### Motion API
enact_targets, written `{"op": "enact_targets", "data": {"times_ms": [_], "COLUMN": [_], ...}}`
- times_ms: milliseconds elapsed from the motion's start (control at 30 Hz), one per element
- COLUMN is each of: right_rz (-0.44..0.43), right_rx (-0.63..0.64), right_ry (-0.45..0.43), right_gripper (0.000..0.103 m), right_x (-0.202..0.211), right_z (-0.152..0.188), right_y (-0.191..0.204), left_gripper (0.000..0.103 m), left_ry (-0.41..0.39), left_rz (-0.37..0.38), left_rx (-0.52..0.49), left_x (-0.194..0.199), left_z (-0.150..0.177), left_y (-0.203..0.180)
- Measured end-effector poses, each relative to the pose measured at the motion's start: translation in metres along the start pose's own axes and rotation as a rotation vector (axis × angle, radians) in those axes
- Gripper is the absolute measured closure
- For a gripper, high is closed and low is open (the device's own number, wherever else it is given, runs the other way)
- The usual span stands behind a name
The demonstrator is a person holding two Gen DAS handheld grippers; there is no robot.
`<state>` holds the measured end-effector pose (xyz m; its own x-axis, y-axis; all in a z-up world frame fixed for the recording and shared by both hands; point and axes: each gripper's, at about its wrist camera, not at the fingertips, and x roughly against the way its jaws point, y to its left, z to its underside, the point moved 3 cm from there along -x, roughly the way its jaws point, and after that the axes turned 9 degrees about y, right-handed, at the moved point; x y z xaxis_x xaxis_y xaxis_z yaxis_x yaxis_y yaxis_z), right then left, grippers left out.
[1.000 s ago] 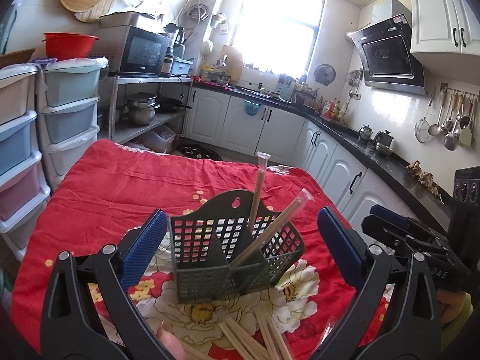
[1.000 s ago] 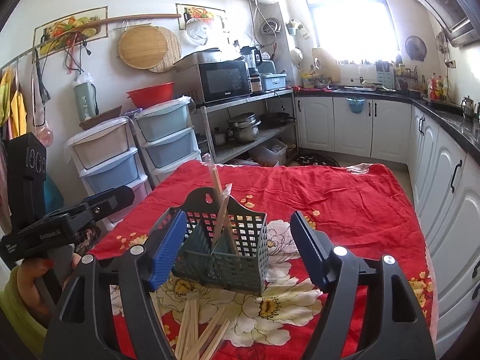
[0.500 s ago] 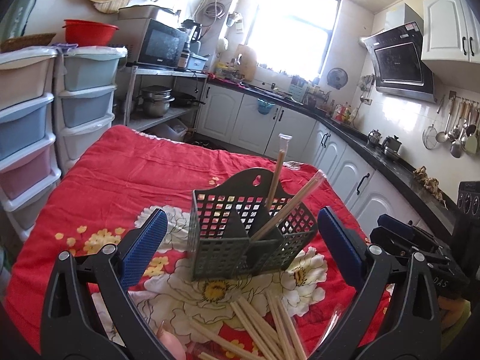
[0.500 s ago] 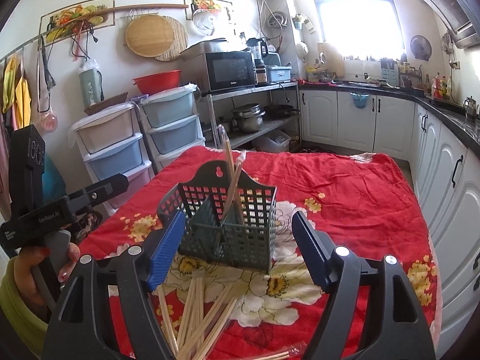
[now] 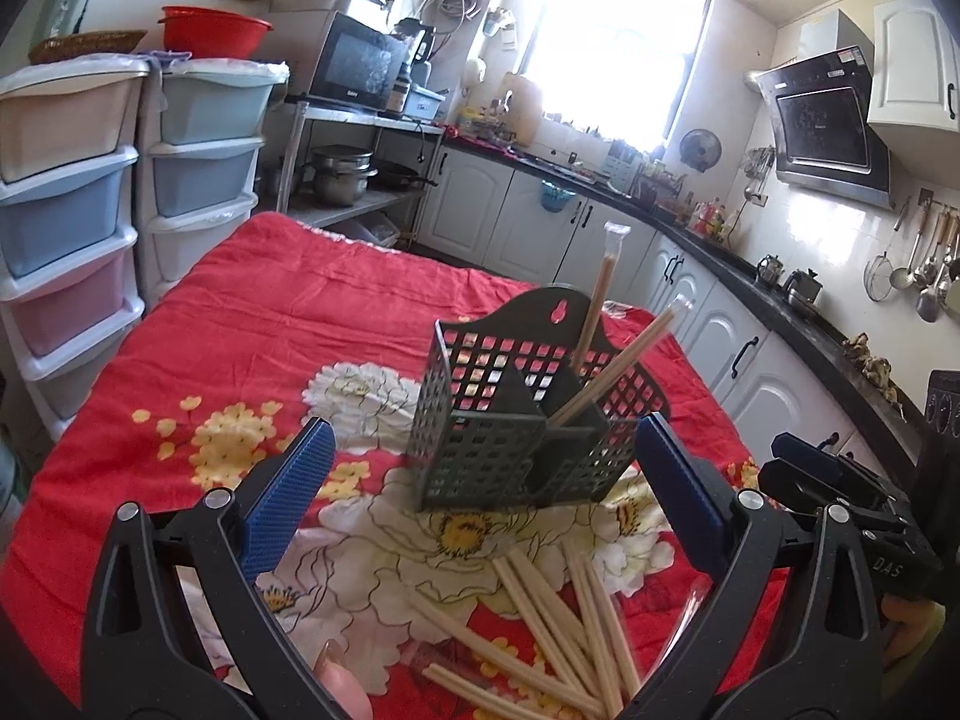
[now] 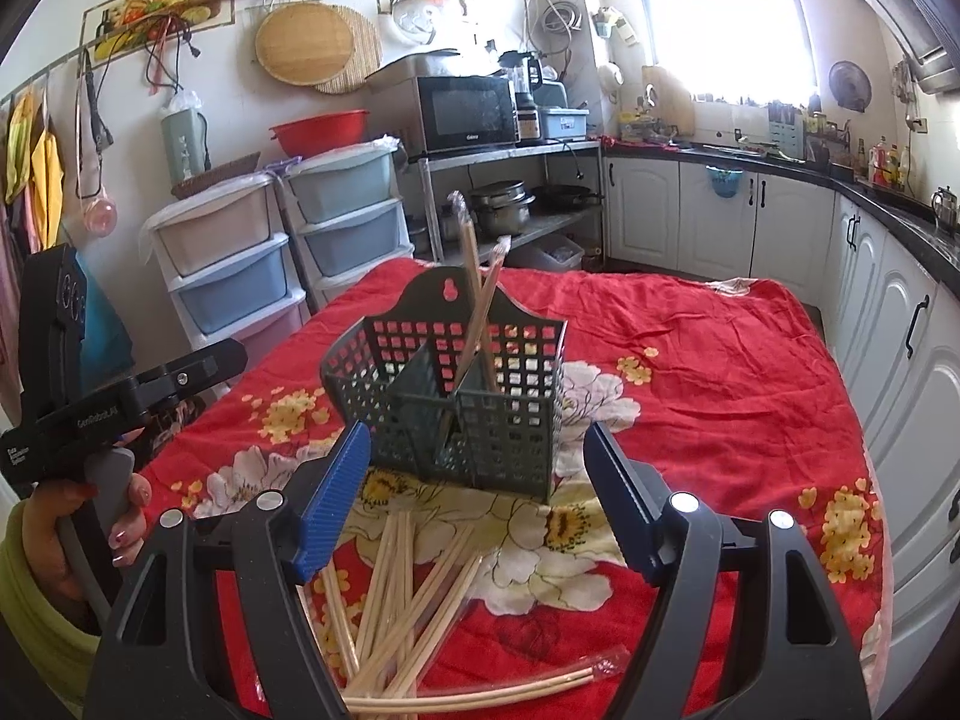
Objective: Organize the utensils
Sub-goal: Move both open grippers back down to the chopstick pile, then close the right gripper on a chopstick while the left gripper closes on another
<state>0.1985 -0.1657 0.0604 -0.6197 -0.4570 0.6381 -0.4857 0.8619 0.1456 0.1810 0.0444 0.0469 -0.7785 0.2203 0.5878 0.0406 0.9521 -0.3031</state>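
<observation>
A dark grey slotted utensil caddy (image 5: 522, 420) (image 6: 462, 396) stands upright on the red flowered tablecloth (image 5: 270, 312). Two wrapped pairs of chopsticks (image 5: 600, 324) (image 6: 480, 288) lean in its right-hand compartment. Several loose wooden chopsticks (image 5: 552, 618) (image 6: 396, 594) lie on the cloth in front of the caddy. My left gripper (image 5: 480, 492) is open and empty, above the loose chopsticks. My right gripper (image 6: 474, 498) is open and empty too, just short of the caddy. Each gripper's body shows at the edge of the other view, the right (image 5: 852, 510) and the left (image 6: 114, 408).
Stacked plastic drawers (image 5: 66, 210) stand left of the table. A metal shelf with a microwave (image 6: 468, 114) and pots is behind it. White cabinets (image 6: 720, 222) and a dark counter run along the back and right. The table edge is close on the right (image 6: 870, 480).
Both grippers have drawn back and risen a little from the caddy, so more loose chopsticks show in front. The caddy and its chopsticks have not moved. Both grippers stay open.
</observation>
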Motion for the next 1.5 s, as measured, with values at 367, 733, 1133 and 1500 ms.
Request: {"op": "enact_targets", "data": {"times_ms": [367, 733, 1133, 1500], "right_rz": [-0.010, -0.006, -0.009, -0.033], "right_rx": [0.061, 0.100, 0.115, 0.049], "right_ry": [0.093, 0.179, 0.294, 0.394], "right_gripper": [0.032, 0.032, 0.050, 0.060], "right_x": [-0.025, -0.055, -0.093, -0.133], "right_z": [0.021, 0.035, 0.045, 0.042], "right_y": [0.018, 0.024, 0.021, 0.006], "left_gripper": [0.011, 0.011, 0.031, 0.046], "left_ry": [0.080, 0.147, 0.256, 0.350], "left_rz": [-0.038, -0.057, 0.007, 0.114], "left_rx": [0.009, 0.030, 0.084, 0.153], "left_x": [-0.011, -0.021, -0.046, -0.062], "left_z": [0.029, 0.052, 0.071, 0.082], "left_y": [0.016, 0.032, 0.044, 0.047]}}
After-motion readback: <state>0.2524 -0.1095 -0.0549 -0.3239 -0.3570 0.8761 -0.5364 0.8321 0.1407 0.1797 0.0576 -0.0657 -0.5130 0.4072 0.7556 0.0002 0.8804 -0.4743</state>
